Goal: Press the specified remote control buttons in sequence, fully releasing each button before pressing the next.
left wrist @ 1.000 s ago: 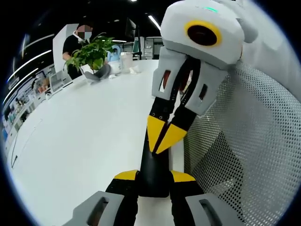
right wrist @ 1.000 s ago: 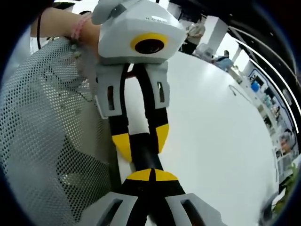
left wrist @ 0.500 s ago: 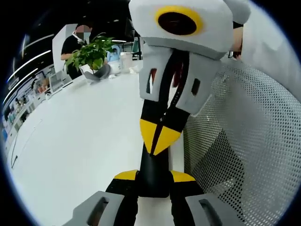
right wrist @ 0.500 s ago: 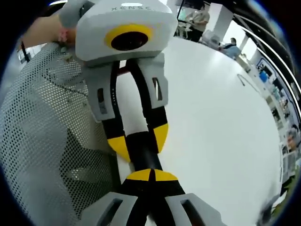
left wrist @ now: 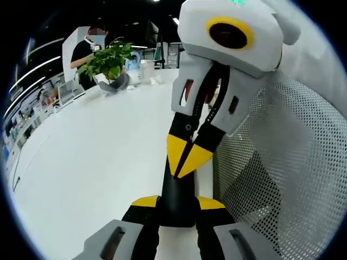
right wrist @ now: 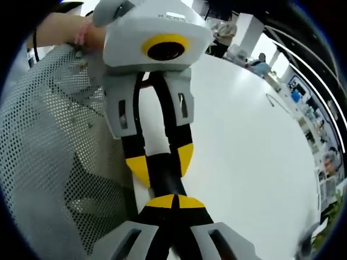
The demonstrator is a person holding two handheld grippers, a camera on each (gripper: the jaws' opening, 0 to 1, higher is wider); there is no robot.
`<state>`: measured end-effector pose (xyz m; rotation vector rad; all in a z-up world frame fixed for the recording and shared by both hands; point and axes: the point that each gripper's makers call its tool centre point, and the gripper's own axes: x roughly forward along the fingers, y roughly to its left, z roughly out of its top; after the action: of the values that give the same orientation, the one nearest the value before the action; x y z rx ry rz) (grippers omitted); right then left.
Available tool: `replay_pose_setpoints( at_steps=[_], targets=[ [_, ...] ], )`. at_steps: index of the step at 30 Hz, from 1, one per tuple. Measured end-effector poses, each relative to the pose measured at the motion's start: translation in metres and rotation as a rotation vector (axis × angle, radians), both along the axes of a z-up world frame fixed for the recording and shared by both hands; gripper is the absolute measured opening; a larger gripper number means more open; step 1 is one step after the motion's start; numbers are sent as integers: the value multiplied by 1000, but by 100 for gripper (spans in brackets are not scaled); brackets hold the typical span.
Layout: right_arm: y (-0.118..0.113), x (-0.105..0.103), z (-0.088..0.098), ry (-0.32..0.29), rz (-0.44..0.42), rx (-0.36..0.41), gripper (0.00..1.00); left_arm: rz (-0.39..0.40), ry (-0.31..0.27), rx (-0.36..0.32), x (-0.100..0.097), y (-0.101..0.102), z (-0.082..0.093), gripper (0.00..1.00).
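Note:
A black remote control (left wrist: 177,196) stands out over the white table, and my left gripper (left wrist: 177,202) is shut on its near end, one yellow tip on each side. My right gripper (left wrist: 187,156) comes in from the upper right, shut, with its yellow tips pressed together on the remote's far part. In the right gripper view my right gripper (right wrist: 173,201) is shut with its tips meeting over the remote (right wrist: 163,172). The left gripper (right wrist: 161,165) faces it there and clamps the remote between its yellow pads.
The white table (left wrist: 92,162) stretches away to the left. A grey mesh chair back (left wrist: 282,179) stands close on the right. A potted plant (left wrist: 105,62) and a person are at the table's far end. A hand with a pink wristband (right wrist: 82,32) holds the left gripper.
Half a second ago the right gripper's body leaned in closer and lower; it has tilted back up. Its shut tips stay on the remote, and the left gripper's hold is unchanged.

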<state>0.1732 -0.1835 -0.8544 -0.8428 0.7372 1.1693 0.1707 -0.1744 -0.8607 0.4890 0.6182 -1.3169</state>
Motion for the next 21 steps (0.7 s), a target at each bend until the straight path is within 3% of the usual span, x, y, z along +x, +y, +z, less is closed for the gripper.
replay_pose_setpoints(
  at_steps=[16,21],
  targets=[
    [-3,1,2,123,59,217,0,4,3,-2,1,-1,0,25],
    [-2,0,3,101,67,233,0,4,5,1,1,0,0,25]
  ],
)
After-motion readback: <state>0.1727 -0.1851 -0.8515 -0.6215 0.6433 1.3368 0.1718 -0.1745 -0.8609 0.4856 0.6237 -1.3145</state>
